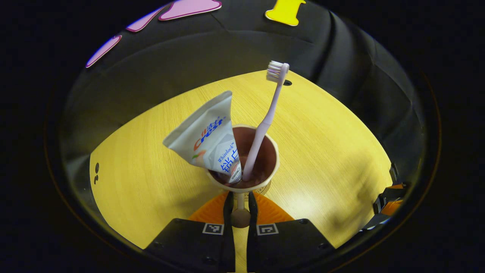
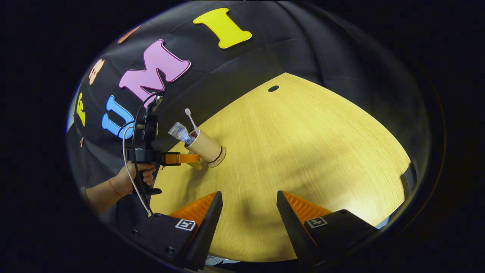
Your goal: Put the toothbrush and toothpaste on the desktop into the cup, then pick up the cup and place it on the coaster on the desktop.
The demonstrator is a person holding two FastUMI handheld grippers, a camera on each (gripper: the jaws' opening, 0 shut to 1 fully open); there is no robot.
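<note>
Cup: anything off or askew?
Nothing stands out. The cup sits on the coaster, with toothpaste and toothbrush leaning inside. The left gripper has its jaws on the cup's handle.

Left gripper (image 1: 240, 206) nearly closed; right gripper (image 2: 249, 206) spread wide, held by nothing.

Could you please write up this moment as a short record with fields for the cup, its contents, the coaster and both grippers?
cup: tan paper cup with brown inside, upright on the yellow wooden desktop
contents: white toothpaste tube leaning left, pale pink toothbrush with bristles up
coaster: round woven coaster under the cup's base
left gripper: nearly closed on the cup's thin handle
right gripper: open, holding nothing, above the desktop away from the cup
person: hand holding the left gripper
</note>
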